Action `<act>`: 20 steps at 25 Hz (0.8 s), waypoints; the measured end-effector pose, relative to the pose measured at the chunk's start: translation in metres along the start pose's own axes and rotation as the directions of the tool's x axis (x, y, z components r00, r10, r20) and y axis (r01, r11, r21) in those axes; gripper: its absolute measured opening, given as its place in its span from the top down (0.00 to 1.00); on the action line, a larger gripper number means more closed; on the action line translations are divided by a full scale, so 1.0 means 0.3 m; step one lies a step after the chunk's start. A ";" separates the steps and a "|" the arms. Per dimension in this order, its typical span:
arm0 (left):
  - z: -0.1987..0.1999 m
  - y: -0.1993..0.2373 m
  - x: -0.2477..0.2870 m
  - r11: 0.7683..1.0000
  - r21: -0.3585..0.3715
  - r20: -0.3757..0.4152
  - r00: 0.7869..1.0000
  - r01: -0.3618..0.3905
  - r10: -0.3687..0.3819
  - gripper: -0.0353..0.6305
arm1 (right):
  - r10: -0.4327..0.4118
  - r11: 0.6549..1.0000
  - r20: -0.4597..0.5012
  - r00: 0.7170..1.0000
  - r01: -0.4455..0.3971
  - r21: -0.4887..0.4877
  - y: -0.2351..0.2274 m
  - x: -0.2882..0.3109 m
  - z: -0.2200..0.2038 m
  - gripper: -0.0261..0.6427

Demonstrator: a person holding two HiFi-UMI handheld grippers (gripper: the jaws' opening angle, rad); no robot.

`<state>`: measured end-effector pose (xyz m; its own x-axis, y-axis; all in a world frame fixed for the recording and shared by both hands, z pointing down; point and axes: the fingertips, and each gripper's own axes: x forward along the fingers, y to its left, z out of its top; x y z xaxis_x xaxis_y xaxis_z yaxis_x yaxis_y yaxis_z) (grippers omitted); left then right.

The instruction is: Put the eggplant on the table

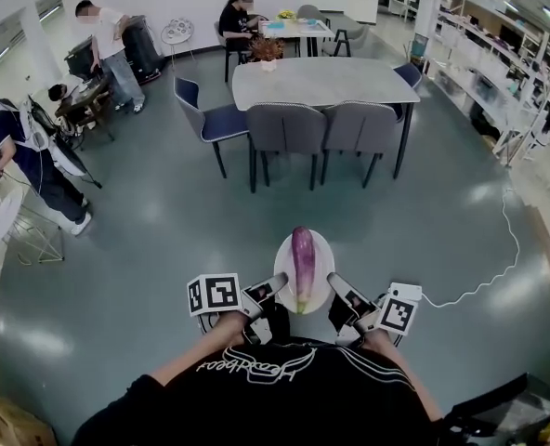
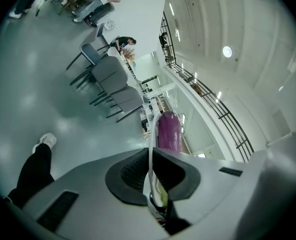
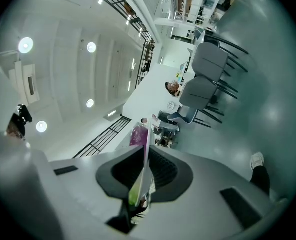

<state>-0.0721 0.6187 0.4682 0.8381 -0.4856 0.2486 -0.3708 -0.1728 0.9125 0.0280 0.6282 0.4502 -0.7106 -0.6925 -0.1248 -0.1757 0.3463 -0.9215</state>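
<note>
Lying lengthwise on a white plate [image 1: 323,249], the purple eggplant [image 1: 302,266] rides just in front of the person's chest, its green stem end toward the body. It is well apart from the grey table [image 1: 321,84], which stands across the open floor with chairs [image 1: 284,128] tucked along its near side.

The plate is carried by its rim from both sides. The left gripper [image 1: 273,288] is clenched on the left edge; its own view shows the thin white rim pinched edge-on between the ribbed pads, with the eggplant beyond it. The right gripper [image 1: 342,292] grasps the opposite edge the same way, rim squeezed between its pads.

The step in hand looks like the carry to the table. The eggplant is round and sits loose, so it would likely roll if the plate tips; both grippers should keep to one height. The hands should travel together at a fixed spacing, so that neither rim is pried or slips. An approach past the chairs seems wise, and the plate should be lowered flat before either grip loosens.
</note>
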 end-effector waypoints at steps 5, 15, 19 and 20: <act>0.153 0.037 0.070 1.000 0.008 0.000 1.000 0.014 -0.014 0.91 | -0.006 1.000 -0.016 1.000 0.006 -0.008 -0.058 0.135 0.098 0.92; 0.648 0.220 0.263 1.000 -0.016 -0.022 1.000 -0.009 0.008 0.91 | -0.035 0.999 -0.023 0.999 0.036 0.033 -0.275 0.584 0.351 0.92; 0.871 0.290 0.362 1.000 -0.013 -0.055 0.998 -0.018 0.017 0.91 | -0.063 0.997 -0.019 0.998 0.063 0.033 -0.377 0.772 0.477 0.92; 0.929 0.297 0.380 1.000 -0.008 -0.060 0.998 -0.017 0.016 0.91 | -0.067 0.997 -0.019 0.998 0.067 0.027 -0.391 0.821 0.511 0.92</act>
<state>-0.1211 0.3090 0.4873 0.8544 -0.4363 0.2823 -0.3817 -0.1582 0.9107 -0.0221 0.3200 0.4711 -0.7097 -0.7022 -0.0559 -0.2050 0.2818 -0.9373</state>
